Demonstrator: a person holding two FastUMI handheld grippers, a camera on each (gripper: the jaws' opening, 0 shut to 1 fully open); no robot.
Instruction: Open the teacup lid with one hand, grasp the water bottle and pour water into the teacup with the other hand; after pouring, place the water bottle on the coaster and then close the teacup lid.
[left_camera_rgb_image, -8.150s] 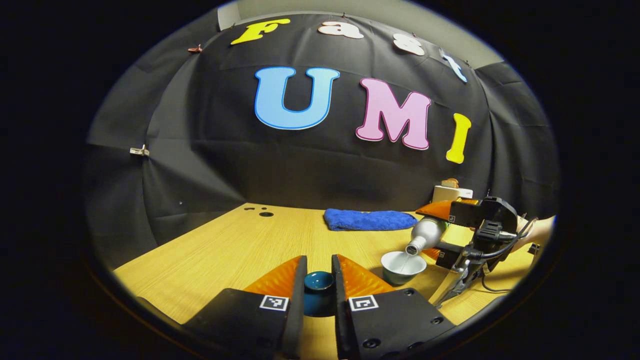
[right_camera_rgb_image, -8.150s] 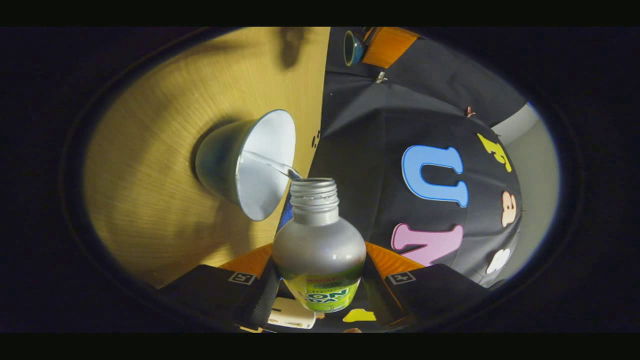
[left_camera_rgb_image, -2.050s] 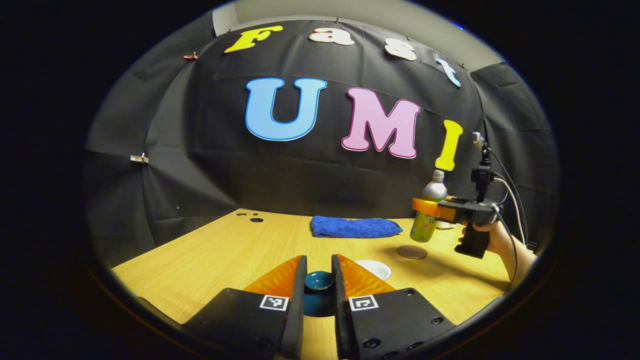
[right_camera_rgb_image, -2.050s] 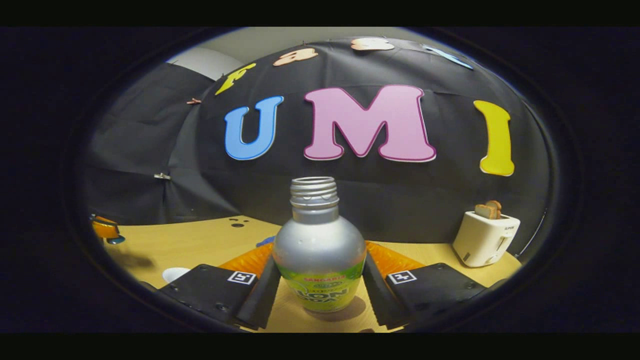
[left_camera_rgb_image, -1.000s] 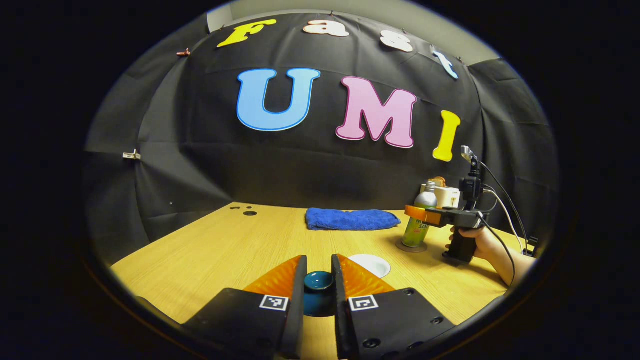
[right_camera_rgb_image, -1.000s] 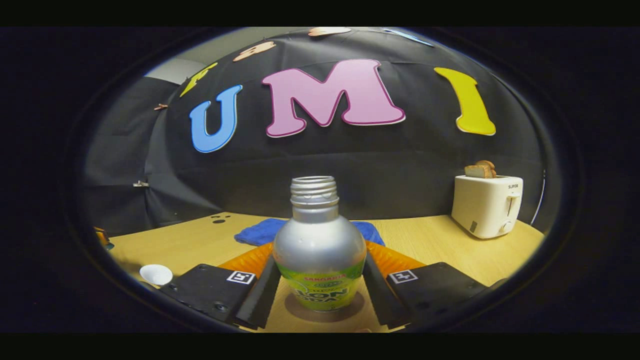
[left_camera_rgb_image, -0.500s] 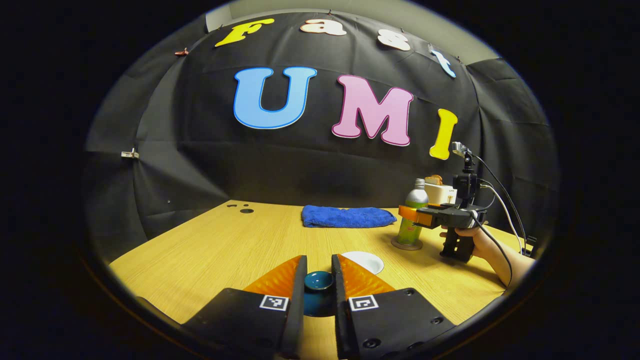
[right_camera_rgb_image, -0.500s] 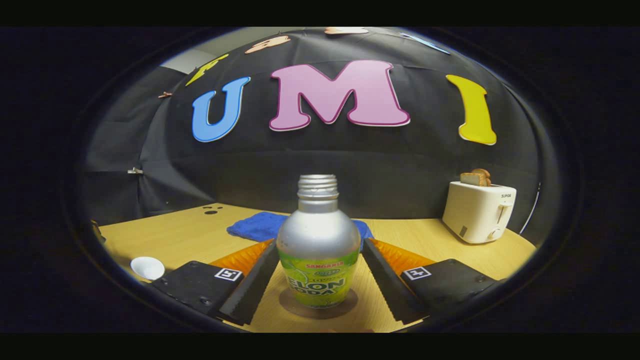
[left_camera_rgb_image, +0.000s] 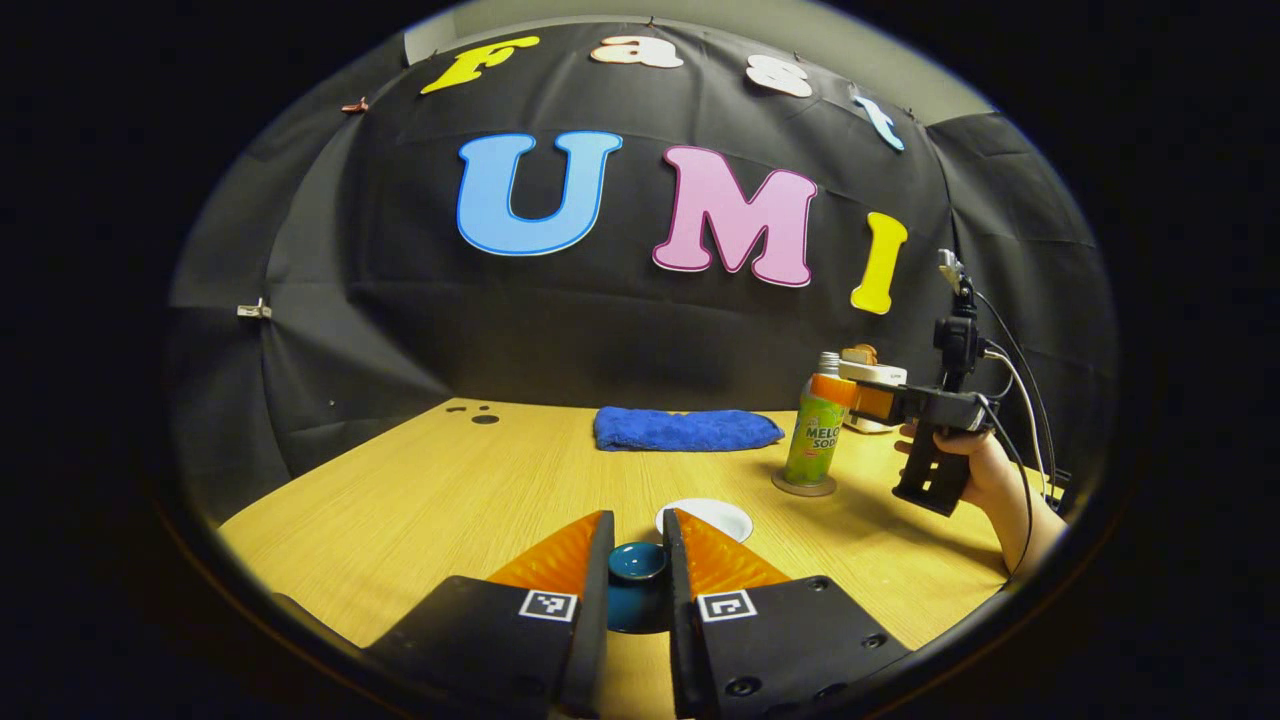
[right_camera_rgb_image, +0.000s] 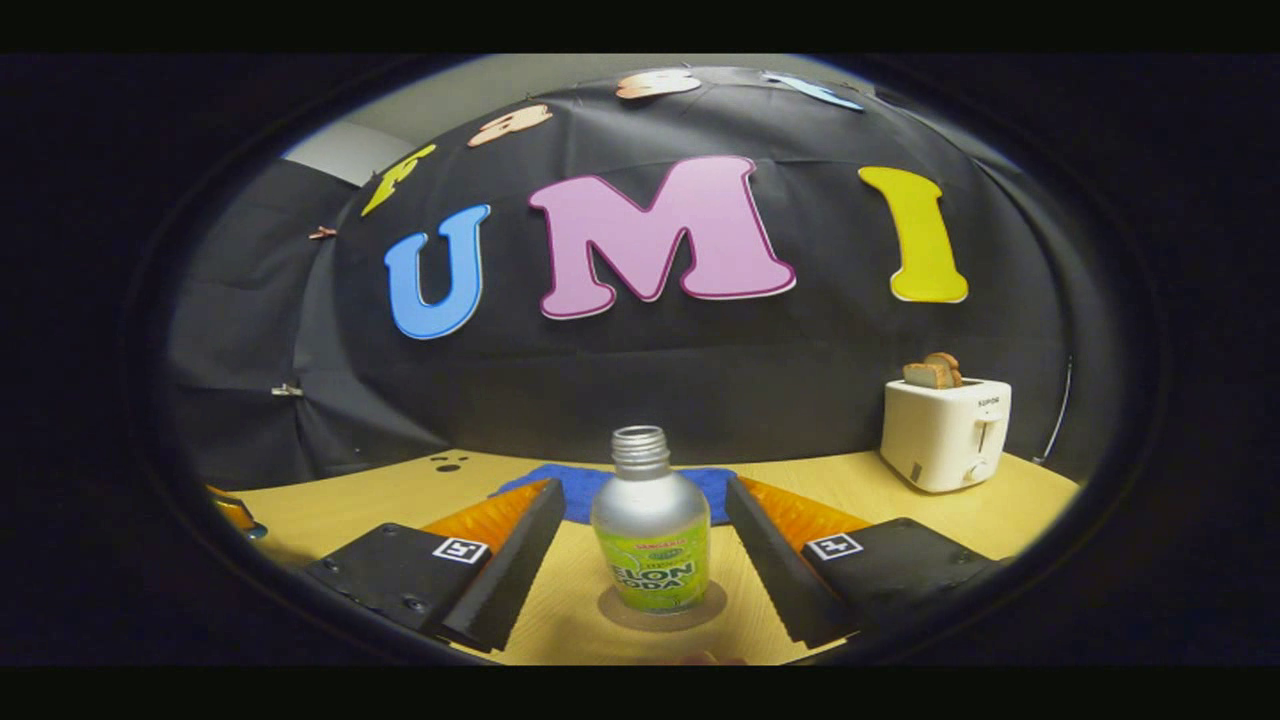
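My left gripper is shut on the knob of the teal teacup lid and holds it above the table. Just beyond its right finger, the open teacup shows its white inside. The silver water bottle with a green label stands upright and uncapped on the round brown coaster. My right gripper is open, one finger on each side of the bottle and both clear of it. In the left gripper view the bottle stands on the coaster, with the right gripper beside its neck.
A folded blue towel lies at the back of the wooden table. A white toaster holding toast stands at the back right. A hand grips the right gripper's handle, with cables trailing from it.
The right gripper set the bottle on the coaster, opened, and drew back and up from it. The left gripper kept hold of the lid and moved nearer the teacup.
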